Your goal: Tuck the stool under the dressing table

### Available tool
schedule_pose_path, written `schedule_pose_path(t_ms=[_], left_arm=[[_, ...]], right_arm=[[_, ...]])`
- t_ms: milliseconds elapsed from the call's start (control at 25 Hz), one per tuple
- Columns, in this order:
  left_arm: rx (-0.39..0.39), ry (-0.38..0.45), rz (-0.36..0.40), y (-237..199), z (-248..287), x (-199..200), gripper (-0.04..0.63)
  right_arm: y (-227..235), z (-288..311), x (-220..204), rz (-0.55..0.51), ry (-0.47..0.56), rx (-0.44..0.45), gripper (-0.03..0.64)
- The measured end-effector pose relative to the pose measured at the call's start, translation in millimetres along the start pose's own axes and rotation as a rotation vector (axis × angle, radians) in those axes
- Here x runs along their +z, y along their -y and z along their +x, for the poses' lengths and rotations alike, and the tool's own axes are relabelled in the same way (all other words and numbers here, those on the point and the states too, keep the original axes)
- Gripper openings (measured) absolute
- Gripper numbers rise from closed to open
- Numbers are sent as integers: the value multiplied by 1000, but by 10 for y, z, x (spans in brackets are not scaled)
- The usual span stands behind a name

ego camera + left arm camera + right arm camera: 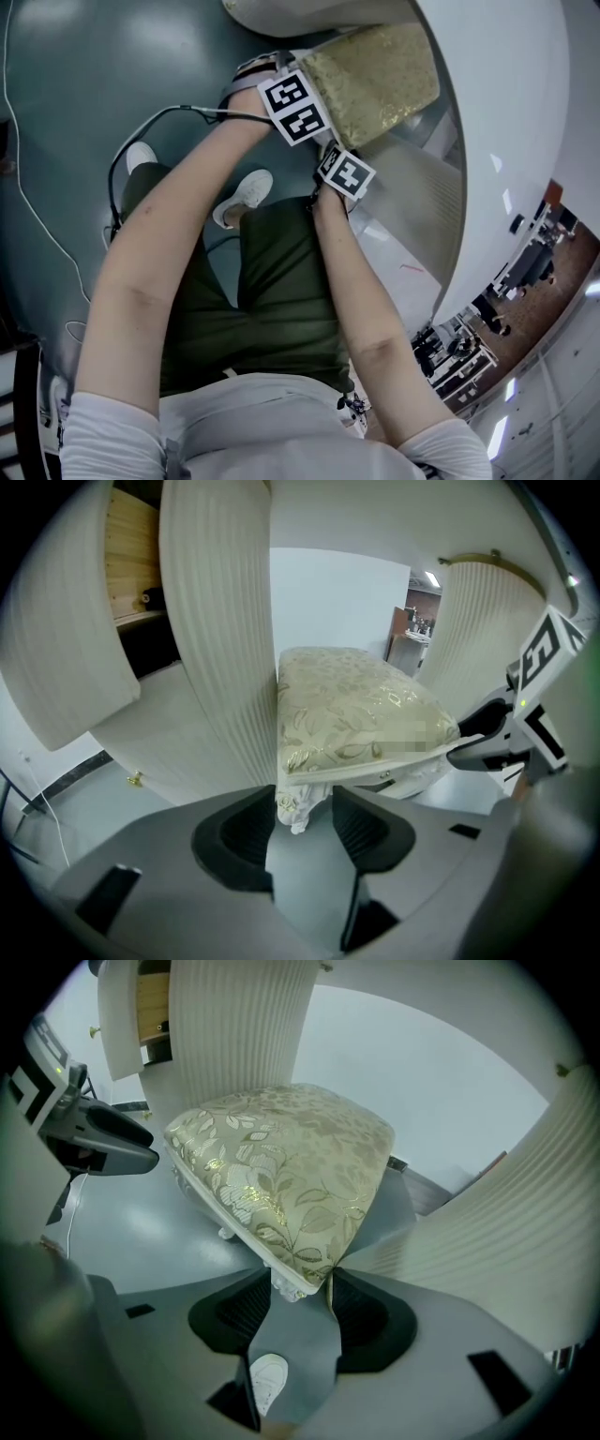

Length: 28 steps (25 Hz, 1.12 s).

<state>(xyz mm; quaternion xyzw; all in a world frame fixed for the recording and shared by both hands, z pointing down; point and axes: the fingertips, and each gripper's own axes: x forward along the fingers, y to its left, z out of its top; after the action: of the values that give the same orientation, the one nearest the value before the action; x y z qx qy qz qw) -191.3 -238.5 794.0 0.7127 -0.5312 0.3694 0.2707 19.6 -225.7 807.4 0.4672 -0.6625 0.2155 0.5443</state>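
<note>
The stool has a gold leaf-patterned cushion on a white carved frame and stands on the floor between the dressing table's ribbed white sides. In the left gripper view, my left gripper is shut on the stool's near carved corner. In the right gripper view, my right gripper is shut on another near corner of the stool. From the head view, the left gripper and the right gripper sit side by side at the stool's near edge. The stool's legs are mostly hidden.
The dressing table's white top curves over the stool. Ribbed panels flank the gap. A black cable loops over the grey-green floor. The person's white shoe stands just behind the grippers. An open wooden compartment is at the left.
</note>
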Motion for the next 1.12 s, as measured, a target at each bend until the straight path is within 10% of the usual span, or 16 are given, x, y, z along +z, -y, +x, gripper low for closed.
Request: schedule_pose_path(t_ms=[280,560,1120], left_arm=[[9,-16,-75,17,-312,-130,124],[-41,-6,-182,78,-853,-326,5],[-125,124,-289,2,-2168,41,3]], right_arm=[[19,-261,-96,-8,20,23,190],[-285,-723,-32,-16,78,92,11],[-754,-2026,433,2,230,355,9]])
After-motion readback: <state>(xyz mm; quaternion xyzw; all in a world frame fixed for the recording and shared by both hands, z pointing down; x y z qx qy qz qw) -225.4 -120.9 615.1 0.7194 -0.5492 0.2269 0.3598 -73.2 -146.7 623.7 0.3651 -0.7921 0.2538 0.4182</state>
